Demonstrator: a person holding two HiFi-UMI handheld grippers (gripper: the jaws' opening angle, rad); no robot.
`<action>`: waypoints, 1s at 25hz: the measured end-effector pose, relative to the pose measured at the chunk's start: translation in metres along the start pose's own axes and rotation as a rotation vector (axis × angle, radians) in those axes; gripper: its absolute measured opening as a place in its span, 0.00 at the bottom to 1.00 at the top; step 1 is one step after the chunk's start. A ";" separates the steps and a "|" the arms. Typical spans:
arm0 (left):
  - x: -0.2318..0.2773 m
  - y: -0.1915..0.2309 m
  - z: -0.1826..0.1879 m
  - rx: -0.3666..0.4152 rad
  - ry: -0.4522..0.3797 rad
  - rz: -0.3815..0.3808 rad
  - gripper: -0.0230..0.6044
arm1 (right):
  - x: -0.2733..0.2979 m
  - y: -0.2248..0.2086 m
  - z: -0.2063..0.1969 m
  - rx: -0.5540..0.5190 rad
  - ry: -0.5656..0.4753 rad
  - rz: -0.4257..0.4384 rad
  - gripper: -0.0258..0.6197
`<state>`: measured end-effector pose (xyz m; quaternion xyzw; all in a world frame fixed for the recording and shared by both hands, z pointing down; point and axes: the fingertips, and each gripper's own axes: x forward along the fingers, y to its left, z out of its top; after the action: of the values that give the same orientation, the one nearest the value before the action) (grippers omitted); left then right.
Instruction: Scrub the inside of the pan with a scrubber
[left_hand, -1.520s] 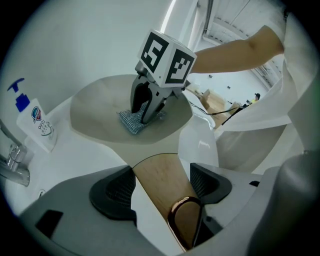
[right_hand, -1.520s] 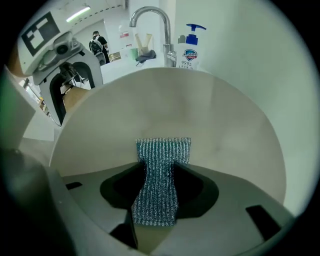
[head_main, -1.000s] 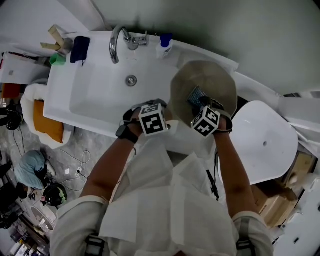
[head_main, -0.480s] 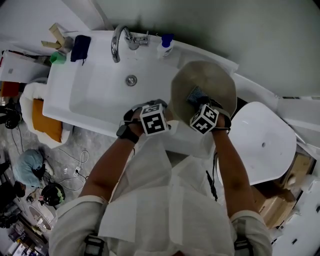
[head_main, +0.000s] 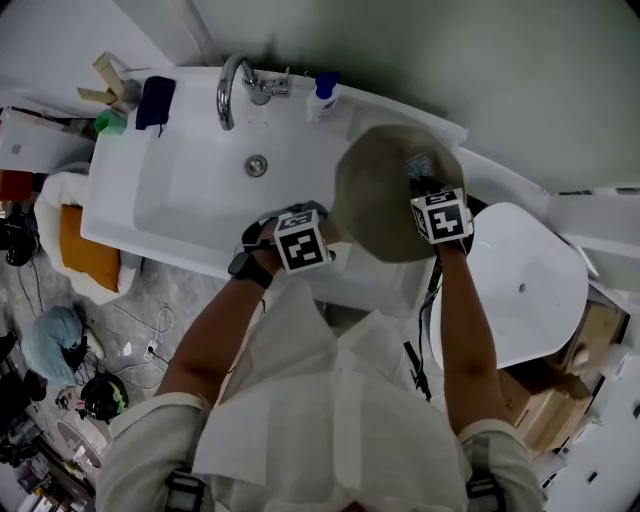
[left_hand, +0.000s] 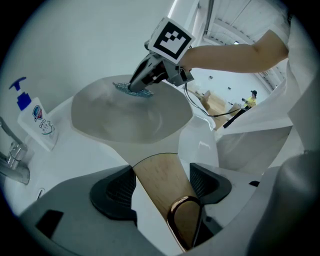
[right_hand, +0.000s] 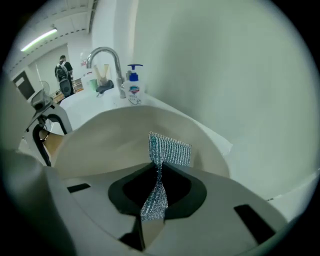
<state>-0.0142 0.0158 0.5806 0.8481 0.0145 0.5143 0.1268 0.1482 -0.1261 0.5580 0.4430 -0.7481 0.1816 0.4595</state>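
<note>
Lighting is diffuse and even; shadows are soft. Both gripper views show fisheye curvature, dark vignetted corners and blurred foreground. A ceiling strip light (right_hand: 39, 40) glows upper left.

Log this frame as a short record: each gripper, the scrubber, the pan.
left gripper: shut on the wooden pan handle
right gripper: shut on the scrubber; jaws have just been closing on it
scrubber: mesh, on the pan's inside near the far rim
pan: right of the sink basin
</note>
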 end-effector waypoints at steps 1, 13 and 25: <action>0.000 0.001 0.000 0.001 0.001 0.001 0.59 | 0.003 -0.006 0.000 0.007 0.010 -0.015 0.11; -0.001 0.003 0.001 0.004 0.005 -0.007 0.57 | 0.035 -0.014 0.031 0.303 -0.175 -0.128 0.11; -0.001 0.003 0.001 -0.001 -0.002 -0.013 0.57 | 0.057 0.014 0.079 0.364 -0.257 0.041 0.11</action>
<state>-0.0140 0.0126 0.5798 0.8484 0.0195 0.5126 0.1307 0.0843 -0.2001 0.5682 0.5228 -0.7642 0.2652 0.2691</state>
